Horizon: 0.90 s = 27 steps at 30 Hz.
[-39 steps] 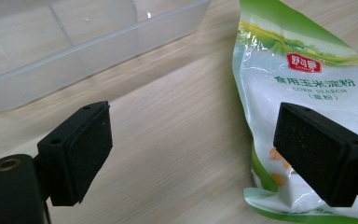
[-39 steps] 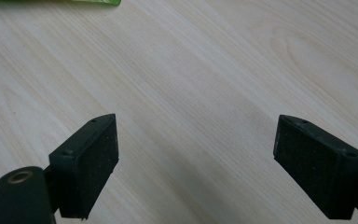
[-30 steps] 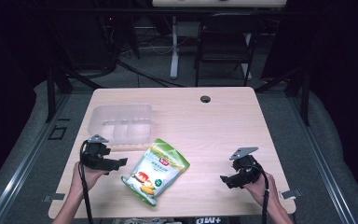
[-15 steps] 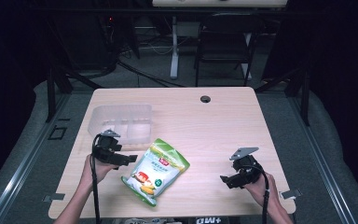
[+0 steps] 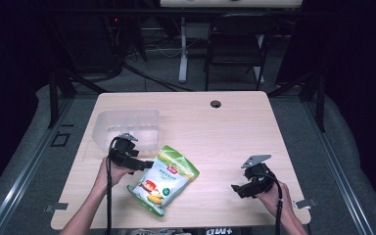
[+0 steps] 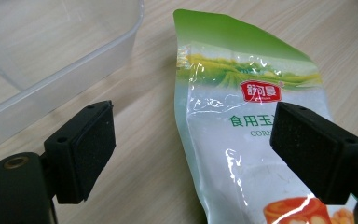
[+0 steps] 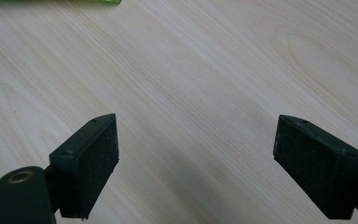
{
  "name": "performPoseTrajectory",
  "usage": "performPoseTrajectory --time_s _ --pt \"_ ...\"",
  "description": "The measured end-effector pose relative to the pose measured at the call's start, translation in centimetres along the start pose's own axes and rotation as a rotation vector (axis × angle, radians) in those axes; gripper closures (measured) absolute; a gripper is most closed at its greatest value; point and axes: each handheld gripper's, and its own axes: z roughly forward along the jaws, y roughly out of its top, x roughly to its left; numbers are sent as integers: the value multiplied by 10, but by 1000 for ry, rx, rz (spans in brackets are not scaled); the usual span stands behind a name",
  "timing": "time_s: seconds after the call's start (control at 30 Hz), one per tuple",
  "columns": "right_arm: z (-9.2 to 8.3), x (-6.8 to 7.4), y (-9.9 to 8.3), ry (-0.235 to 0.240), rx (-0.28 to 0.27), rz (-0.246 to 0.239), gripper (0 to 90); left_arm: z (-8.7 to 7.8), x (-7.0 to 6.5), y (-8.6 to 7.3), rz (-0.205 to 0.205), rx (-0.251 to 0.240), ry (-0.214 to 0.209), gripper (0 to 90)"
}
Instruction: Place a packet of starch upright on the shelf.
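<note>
Looking along my left gripper [image 6: 191,154], I see its jaws standing wide apart with nothing pressed between the pads; the green snack bag [image 6: 256,135] lies flat on the table [image 6: 140,186], its near edge inside the gap and its body passing under the far jaw, while the clear plastic tub [image 6: 51,60] sits just outside the other jaw. My right gripper [image 7: 196,163] is spread wide too, with bare tabletop between its jaws
</note>
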Motion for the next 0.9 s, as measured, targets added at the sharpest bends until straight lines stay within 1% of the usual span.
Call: performPoseTrajectory --time_s 0.1,0.17,0.27,0.33,0.4,0.5,0.57,0.6,0.67,0.7,0.73,0.83,0.87,0.9 --pt "0 0 0 -1 4 -3 134 5 0 2 6 9 -6 137" --pt "0 0 0 3 -3 2 134 9 -1 6 -4 10 -13 131" --pt "-1 -1 -1 1 1 -1 134 12 -1 8 -5 14 -20 118" --pt "-1 -1 -1 3 1 -1 134 18 0 11 2 26 -26 116" --pt "-1 0 -1 4 3 -1 134 20 0 12 1 29 -30 116" --pt "-1 0 -1 3 2 -1 134 27 1 16 13 47 -41 116" --pt "-1 0 -1 3 2 -1 134 30 1 17 16 54 -41 117" --pt "-1 0 -1 5 1 -1 134 33 2 19 32 67 -48 120" --pt "-1 0 -1 4 1 0 134 36 2 20 31 68 -55 126" --pt "-1 0 -1 4 1 -1 135 38 1 21 39 75 -53 131" --pt "-1 0 -1 2 -1 -1 134 43 1 22 50 91 -61 141" --pt "-1 0 -1 1 -1 1 134 46 2 23 54 100 -65 150" --pt "-1 0 -1 1 0 1 135 51 2 24 56 105 -78 152" --pt "-1 0 -1 1 0 1 135 51 2 24 56 105 -78 155"
